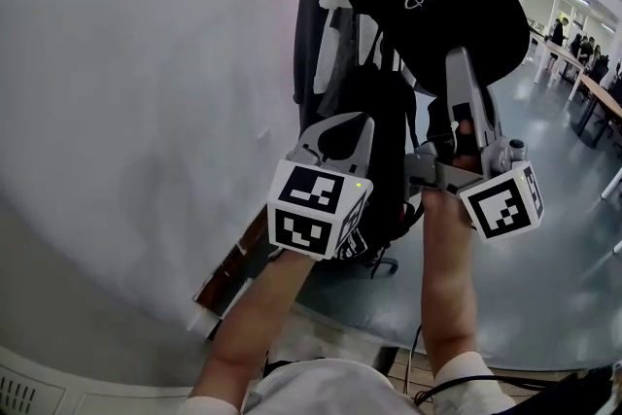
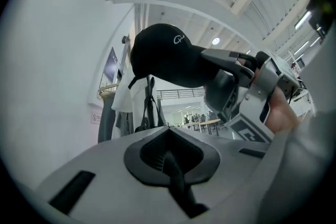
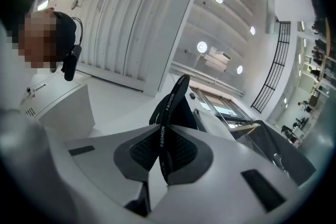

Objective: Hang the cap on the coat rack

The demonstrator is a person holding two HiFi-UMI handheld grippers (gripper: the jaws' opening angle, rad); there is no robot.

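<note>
Cap (image 1: 428, 0), black rounded fabric, pinched between right gripper (image 3: 164, 152) jaws.

My cap (image 1: 428, 5) is matt black cloth; my right gripper (image 3: 166, 150) smooth grey plastic, its pads (image 3: 185, 153) ribbed black.

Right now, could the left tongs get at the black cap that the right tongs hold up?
Probably yes: the black cap hangs just above the left tongs, nothing between them, though those tongs are shut.
</note>
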